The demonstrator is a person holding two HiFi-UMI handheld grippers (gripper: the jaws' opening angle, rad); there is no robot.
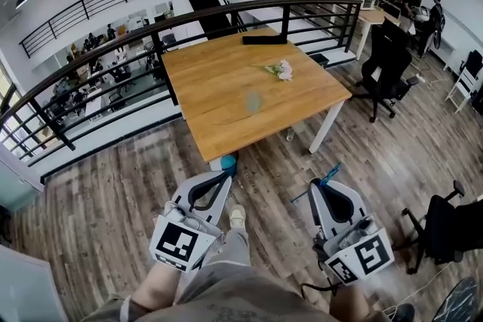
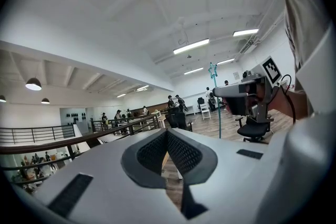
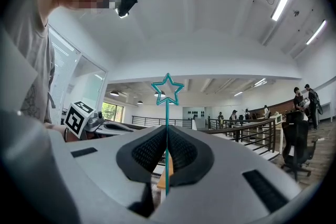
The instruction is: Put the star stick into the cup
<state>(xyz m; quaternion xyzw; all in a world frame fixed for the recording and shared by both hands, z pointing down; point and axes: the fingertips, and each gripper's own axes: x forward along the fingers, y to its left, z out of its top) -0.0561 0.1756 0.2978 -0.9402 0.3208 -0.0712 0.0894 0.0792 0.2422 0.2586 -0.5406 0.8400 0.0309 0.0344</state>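
Two grippers sit low in the head view, the left gripper [image 1: 224, 178] at 7 o'clock and the right gripper [image 1: 320, 184] at 5 o'clock, both over the plank floor [image 1: 113, 200] and well short of the table [image 1: 219, 79]. In the left gripper view the dark pads are pressed together with nothing between them. In the right gripper view the pads are closed on the thin teal shaft of the star stick [image 3: 167, 113]. Its open star outline stands clear above the tips at 12 o'clock, while the lower end of the shaft is cut off behind the gripper body. From the head camera only a short teal piece shows at those tips, and the star is hard to make out.

Between the grippers, the toe of a pale shoe [image 1: 237, 217] pokes out; the rest of the person is cropped.

On the table at 12 o'clock, the cup [image 1: 253, 99] is only a smeared, see-through patch, apart from the stick. At its 1 o'clock lies a small pink-and-green bunch [image 1: 281, 70], too small to identify. A black bar [image 1: 264, 39] rests at the far edge, with a dark railing [image 1: 287, 20] beyond.
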